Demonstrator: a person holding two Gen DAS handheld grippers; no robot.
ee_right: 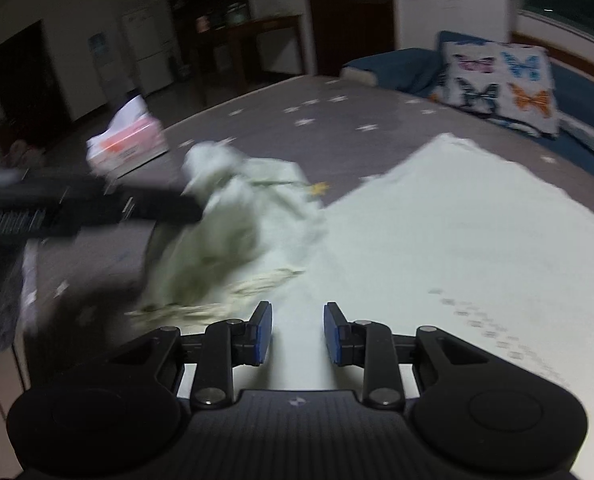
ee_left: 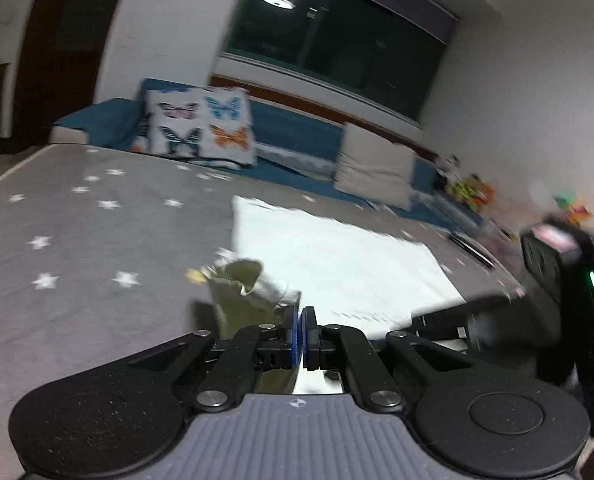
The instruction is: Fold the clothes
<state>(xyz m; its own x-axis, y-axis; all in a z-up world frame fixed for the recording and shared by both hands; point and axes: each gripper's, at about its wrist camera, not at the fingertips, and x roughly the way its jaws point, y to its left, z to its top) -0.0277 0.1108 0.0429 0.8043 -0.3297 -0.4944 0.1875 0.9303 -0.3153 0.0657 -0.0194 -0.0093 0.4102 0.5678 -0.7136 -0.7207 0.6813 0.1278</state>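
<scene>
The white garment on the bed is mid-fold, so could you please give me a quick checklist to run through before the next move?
1. Left gripper pinching fabric: ok. Its fingers are closed on a raised corner of the white garment.
2. Right gripper ready to grasp: ok. It is open above the cloth and holds nothing.
3. Rest of the garment lying flat: ok on the right side; the lifted left part is bunched.
4. Grip depth of the left pinch: cannot tell, both views are blurred.
5. Fold path free: not ok for certain. A tissue box sits on the bed beyond the lifted corner.
</scene>
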